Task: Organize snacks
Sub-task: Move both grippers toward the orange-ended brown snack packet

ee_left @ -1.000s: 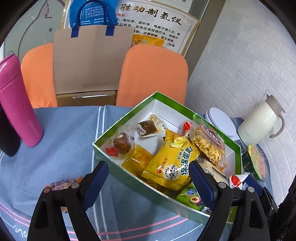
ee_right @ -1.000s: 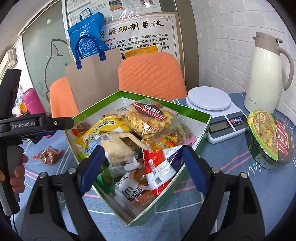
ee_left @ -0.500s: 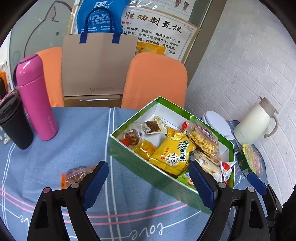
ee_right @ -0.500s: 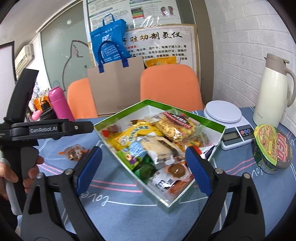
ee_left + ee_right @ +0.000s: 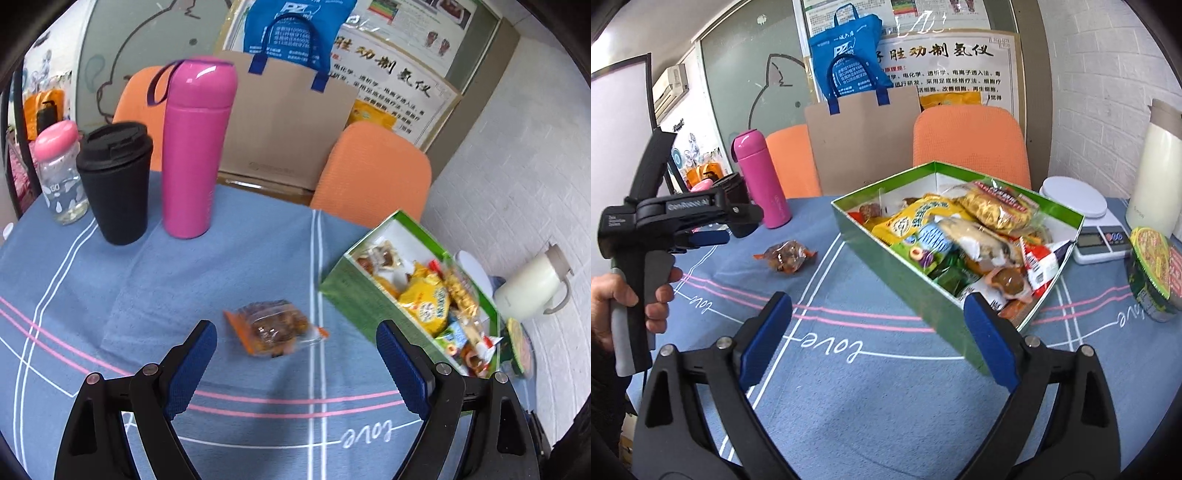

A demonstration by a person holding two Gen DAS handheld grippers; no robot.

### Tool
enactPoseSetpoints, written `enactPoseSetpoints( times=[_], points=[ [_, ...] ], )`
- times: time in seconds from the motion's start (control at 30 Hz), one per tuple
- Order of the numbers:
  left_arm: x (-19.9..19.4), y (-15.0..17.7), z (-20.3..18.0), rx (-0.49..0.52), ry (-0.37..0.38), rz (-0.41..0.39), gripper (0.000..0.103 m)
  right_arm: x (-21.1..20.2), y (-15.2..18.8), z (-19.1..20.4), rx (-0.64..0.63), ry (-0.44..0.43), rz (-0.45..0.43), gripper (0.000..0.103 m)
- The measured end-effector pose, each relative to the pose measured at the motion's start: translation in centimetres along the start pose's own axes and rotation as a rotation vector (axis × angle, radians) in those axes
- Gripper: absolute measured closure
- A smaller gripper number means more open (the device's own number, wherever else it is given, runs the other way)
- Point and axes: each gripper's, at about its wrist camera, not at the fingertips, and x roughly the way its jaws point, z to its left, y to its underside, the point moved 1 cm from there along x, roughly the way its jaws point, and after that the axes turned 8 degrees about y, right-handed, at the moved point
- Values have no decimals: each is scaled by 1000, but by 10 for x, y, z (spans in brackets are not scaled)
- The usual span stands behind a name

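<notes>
The open, empty left gripper [image 5: 295,354] hung just behind the loose snack packet [image 5: 275,328], whose long axis lay across its fingers.

Even, bright indoor light; soft shadows on desk [image 5: 229,258]. Left wrist view motion-blurred, worst at 3 o'clock. Fisheye bending, black vignette at corners. Glare on poster [image 5: 945,55], 12 o'clock.

I see a white brick wall [image 5: 1108,74] on the right and a frosted glass panel [image 5: 753,85] with a drawn outline far left. Two orange chairs [image 5: 971,144] stand at the table's far edge, before a Chinese poster [image 5: 960,70]. An air conditioner [image 5: 670,88] hangs far left.
</notes>
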Motion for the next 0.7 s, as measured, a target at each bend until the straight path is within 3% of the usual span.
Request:
enactPoseSetpoints(
  times=[0.17, 0.4, 0.5, 0.57, 0.7],
  points=[
    [32, 0, 5, -14, -23, 72, 13, -1, 7, 4, -14, -2, 22, 9],
    [70, -6, 6, -36, -38, 92, 13, -4, 15, -5, -10, 23, 45, 9],
    [82, 7, 16, -39, -39, 137, 25, -5, 17, -9, -1, 19, 45, 9],
    [76, 17, 18, -29, -20, 121, 35, -3, 18, -10, 3, 18, 49, 9],
    [54, 40, 15, -18, 64, 140, 41, 3, 20, -5, 10, -11, 69, 9]
  ],
)
